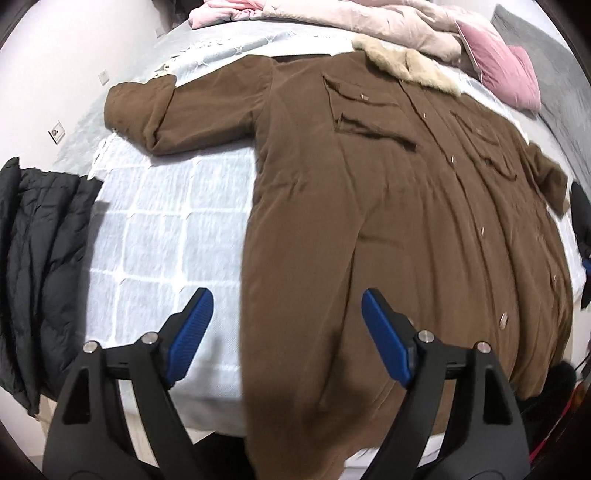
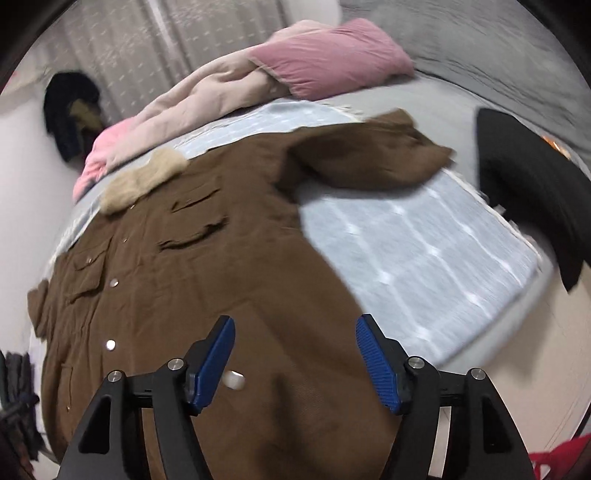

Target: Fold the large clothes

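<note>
A long brown coat (image 1: 369,206) with a beige fur collar (image 1: 410,66) lies spread front-up on the bed, its hem hanging over the near edge. Its left sleeve (image 1: 147,110) stretches out to the left. My left gripper (image 1: 286,306) hovers open above the coat's lower left edge, nothing between its blue pads (image 1: 188,339). In the right wrist view the same coat (image 2: 207,280) fills the middle, its collar (image 2: 144,184) at the upper left and a sleeve (image 2: 373,155) bent out to the right. My right gripper (image 2: 295,332) stands open above the lower coat, holding nothing.
The bed wears a pale blue checked cover (image 1: 166,236). A pink pillow (image 1: 506,74) and a pale pink quilt (image 1: 369,22) lie at its head. A black padded jacket (image 1: 40,266) hangs at the left edge, and another black garment (image 2: 524,192) lies at the right edge.
</note>
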`<state>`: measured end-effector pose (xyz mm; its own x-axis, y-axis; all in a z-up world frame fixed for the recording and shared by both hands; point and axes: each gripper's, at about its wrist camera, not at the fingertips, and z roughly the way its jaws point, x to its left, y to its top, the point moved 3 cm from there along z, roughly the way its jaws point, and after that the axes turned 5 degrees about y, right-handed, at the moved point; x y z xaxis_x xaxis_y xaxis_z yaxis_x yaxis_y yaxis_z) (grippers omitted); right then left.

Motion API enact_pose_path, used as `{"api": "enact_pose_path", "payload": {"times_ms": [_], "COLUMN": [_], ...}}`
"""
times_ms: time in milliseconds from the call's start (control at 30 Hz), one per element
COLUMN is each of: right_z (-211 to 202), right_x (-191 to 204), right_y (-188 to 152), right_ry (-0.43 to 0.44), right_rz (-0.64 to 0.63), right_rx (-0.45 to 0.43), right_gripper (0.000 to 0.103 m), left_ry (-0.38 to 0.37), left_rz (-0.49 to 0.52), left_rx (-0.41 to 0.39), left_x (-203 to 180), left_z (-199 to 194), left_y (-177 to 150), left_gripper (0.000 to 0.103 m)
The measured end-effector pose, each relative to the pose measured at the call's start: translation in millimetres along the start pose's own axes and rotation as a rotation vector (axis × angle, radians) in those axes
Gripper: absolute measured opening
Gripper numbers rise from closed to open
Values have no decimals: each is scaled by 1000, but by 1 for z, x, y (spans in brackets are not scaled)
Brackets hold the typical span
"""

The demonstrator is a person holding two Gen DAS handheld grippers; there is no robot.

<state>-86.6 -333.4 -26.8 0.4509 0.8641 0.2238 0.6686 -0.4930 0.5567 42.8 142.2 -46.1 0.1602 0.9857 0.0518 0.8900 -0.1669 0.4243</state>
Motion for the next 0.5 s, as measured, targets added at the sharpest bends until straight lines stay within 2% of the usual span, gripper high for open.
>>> {"api": "enact_pose_path", "payload": {"times_ms": [167, 300, 433, 500], "right_z": [27, 53, 85, 107], "right_x": [51, 82, 101, 102], "right_y": [14, 23, 30, 26], "right_ry": [64, 83, 104, 88], "right_rz": [-58, -107, -154, -161], "right_rx": [49, 74, 97, 149], "right_gripper": [69, 69, 71, 71], "left_ry": [-5, 22, 65, 74], "left_rz": [-11, -22, -87, -131], "left_rx": [-13, -24, -19, -1], "left_x": [-11, -5, 11, 23], "left_z": [9, 18, 35, 46], "left_y": [16, 29, 41, 46], "left_gripper": [83, 83, 83, 83]}}
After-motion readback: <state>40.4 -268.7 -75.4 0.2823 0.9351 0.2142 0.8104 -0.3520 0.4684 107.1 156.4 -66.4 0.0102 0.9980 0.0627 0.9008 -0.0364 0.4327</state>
